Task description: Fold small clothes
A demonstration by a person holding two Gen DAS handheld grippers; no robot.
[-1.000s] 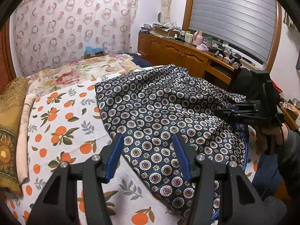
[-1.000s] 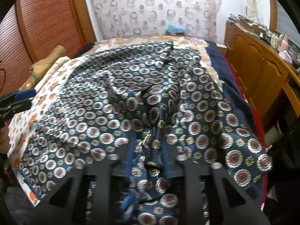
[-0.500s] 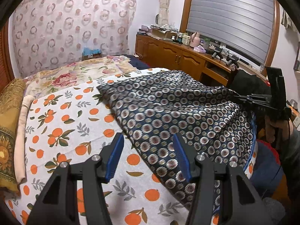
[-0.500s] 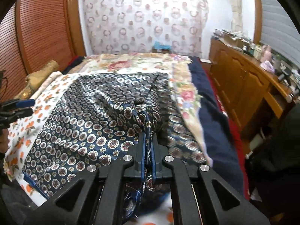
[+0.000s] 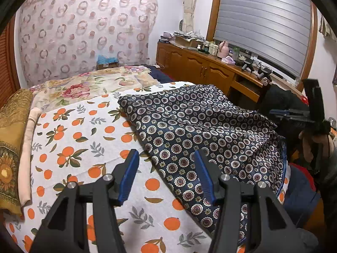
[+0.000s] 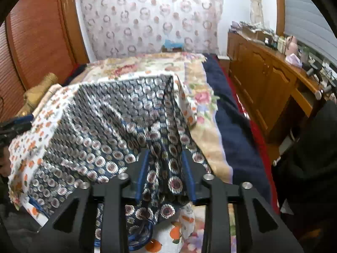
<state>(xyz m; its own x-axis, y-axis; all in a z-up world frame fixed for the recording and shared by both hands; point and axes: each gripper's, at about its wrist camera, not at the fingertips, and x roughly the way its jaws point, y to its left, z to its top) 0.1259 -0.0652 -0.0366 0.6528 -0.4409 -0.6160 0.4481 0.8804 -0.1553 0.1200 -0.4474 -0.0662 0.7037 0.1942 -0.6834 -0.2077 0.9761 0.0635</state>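
The navy cloth with round medallions (image 5: pixel 200 126) lies across the right half of the orange-print bedsheet (image 5: pixel 84 143). My left gripper (image 5: pixel 166 154) hovers open over the cloth's near-left edge, with nothing between its blue pads. In the right wrist view the same cloth (image 6: pixel 118 116) drapes toward me. A bunched fold of it hangs between the jaws of my right gripper (image 6: pixel 164 154), which are opening, and the pads no longer pinch it. From the left wrist view the right gripper (image 5: pixel 294 113) is at the cloth's far right edge, held by a hand.
A gold pillow (image 5: pixel 10 137) and a folded beige cloth (image 5: pixel 29 147) lie along the bed's left side. A floral blanket (image 5: pixel 94 84) covers the head end. Wooden cabinets (image 5: pixel 206 71) run along the right, past a dark blue blanket (image 6: pixel 227 116).
The cloth was drawn toward the right, baring more orange sheet and folding over itself. The right gripper's jaws, shut on the bunched fold before, now stand apart. The left gripper has stayed put.
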